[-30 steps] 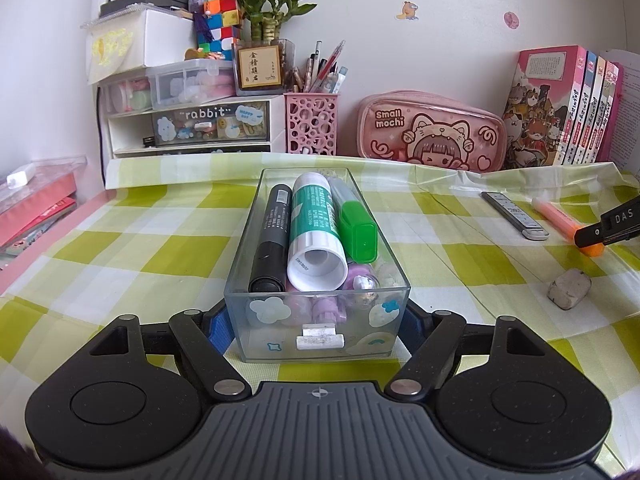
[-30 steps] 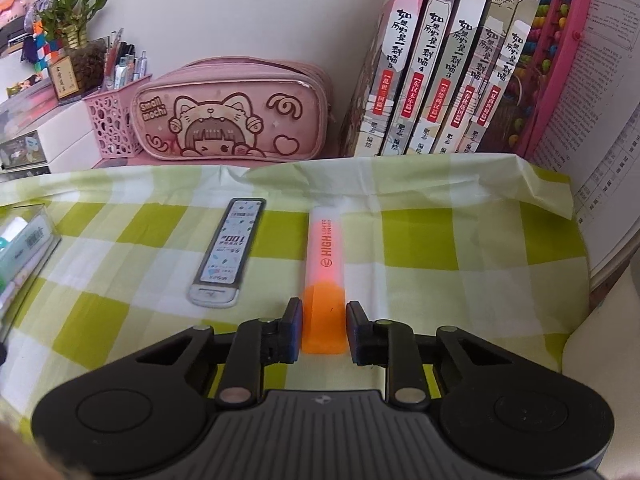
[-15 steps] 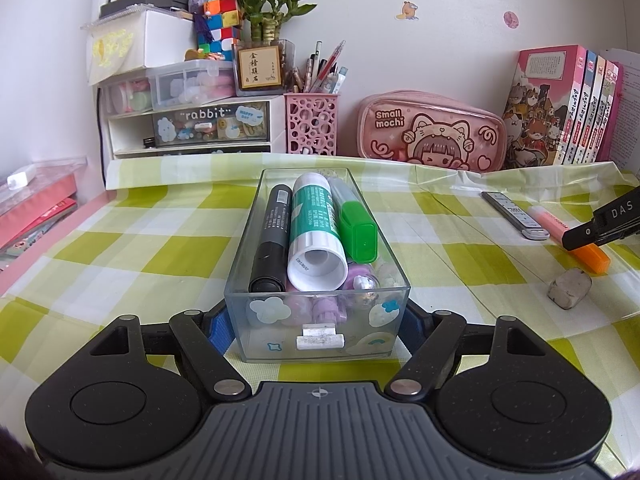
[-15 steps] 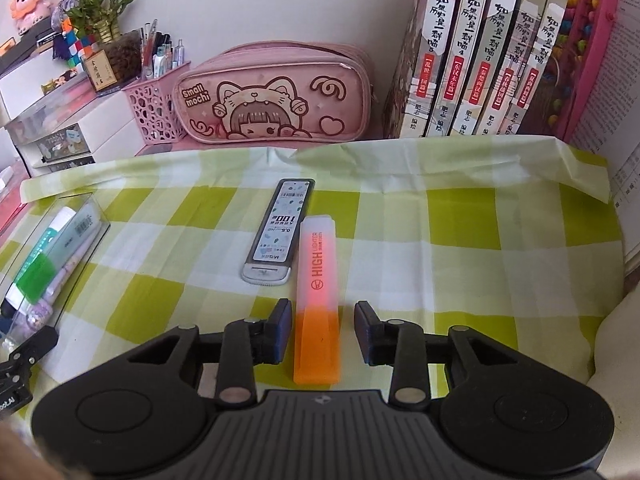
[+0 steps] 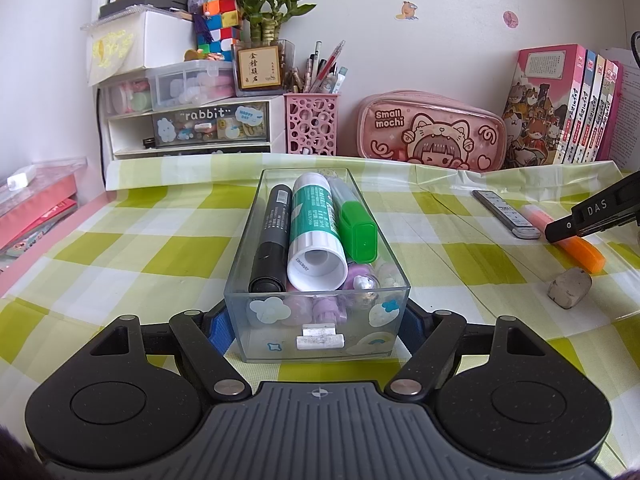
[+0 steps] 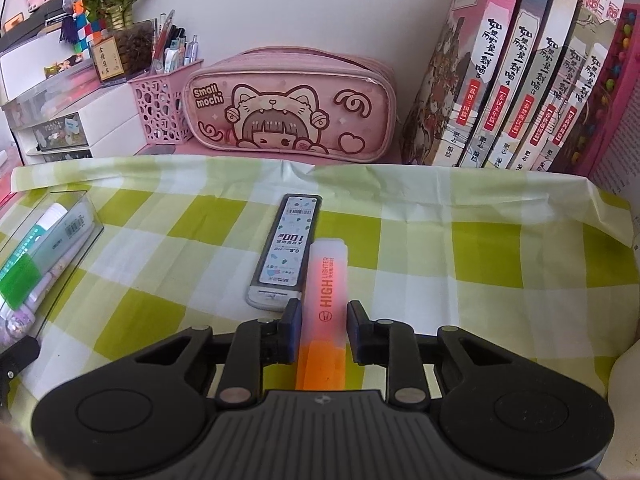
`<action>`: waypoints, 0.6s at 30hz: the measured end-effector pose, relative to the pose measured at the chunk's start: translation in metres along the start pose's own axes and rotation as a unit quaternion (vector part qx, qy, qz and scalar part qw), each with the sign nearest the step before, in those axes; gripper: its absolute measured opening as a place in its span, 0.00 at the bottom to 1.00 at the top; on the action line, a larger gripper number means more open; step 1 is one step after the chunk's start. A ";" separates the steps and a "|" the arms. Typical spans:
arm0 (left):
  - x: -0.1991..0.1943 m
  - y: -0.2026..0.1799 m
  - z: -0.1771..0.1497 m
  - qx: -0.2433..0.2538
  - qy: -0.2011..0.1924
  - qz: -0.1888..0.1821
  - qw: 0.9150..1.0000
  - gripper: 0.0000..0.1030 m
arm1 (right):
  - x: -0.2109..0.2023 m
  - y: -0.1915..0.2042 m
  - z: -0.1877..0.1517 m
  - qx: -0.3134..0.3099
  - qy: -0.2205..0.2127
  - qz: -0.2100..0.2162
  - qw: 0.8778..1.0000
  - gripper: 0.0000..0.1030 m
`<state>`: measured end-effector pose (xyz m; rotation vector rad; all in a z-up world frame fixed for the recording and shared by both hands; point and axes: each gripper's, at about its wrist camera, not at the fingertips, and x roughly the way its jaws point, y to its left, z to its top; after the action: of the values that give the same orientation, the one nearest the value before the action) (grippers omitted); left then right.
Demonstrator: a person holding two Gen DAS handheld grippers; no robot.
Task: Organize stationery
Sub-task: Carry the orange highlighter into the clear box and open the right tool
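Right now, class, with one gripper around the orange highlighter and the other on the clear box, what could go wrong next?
1. The right gripper has just been closing on the orange highlighter, gripping near its capped end; it may tilt when lifted.
2. The lead refill case lies right beside it and could get nudged.
3. The clear box in the left gripper already looks full, so the highlighter may not settle.

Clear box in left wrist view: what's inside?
In the clear box, on top: a black marker, a green-and-white glue stick and a green-capped marker. Beneath lie small purple and white items, mostly covered, so they can't be identified.
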<state>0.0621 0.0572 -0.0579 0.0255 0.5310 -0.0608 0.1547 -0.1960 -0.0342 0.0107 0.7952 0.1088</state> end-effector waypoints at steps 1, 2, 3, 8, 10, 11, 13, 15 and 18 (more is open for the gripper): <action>0.000 0.000 0.000 0.000 0.000 0.000 1.000 0.74 | -0.001 -0.001 -0.001 0.007 0.000 0.004 1.000 0.23; 0.000 0.000 0.000 0.000 0.000 0.001 1.000 0.74 | -0.002 -0.001 -0.001 0.012 0.000 0.008 1.000 0.23; 0.000 0.000 0.000 0.000 0.001 0.001 1.000 0.74 | -0.003 -0.002 -0.001 0.017 0.001 0.011 1.000 0.23; 0.000 0.000 0.000 0.001 0.001 0.001 1.000 0.75 | -0.020 -0.008 0.007 0.061 -0.011 0.042 0.997 0.23; 0.000 0.000 0.000 0.001 0.001 0.001 1.000 0.75 | -0.026 -0.003 0.012 0.065 -0.019 0.051 0.996 0.23; 0.000 0.000 0.000 0.001 0.001 0.001 1.000 0.75 | -0.028 0.001 0.015 0.065 -0.022 0.055 0.996 0.23; 0.000 0.000 0.000 0.000 0.001 0.001 1.000 0.75 | -0.032 0.009 0.020 0.067 -0.028 0.073 0.995 0.23; 0.000 0.000 0.000 0.000 0.001 0.002 1.000 0.75 | -0.035 0.018 0.024 0.070 -0.031 0.102 0.992 0.23; 0.000 0.001 0.000 0.000 0.001 0.003 1.000 0.75 | -0.035 0.035 0.026 0.075 -0.026 0.143 0.987 0.23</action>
<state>0.0619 0.0579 -0.0583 0.0275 0.5324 -0.0558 0.1457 -0.1645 0.0113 0.2690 0.7449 0.3196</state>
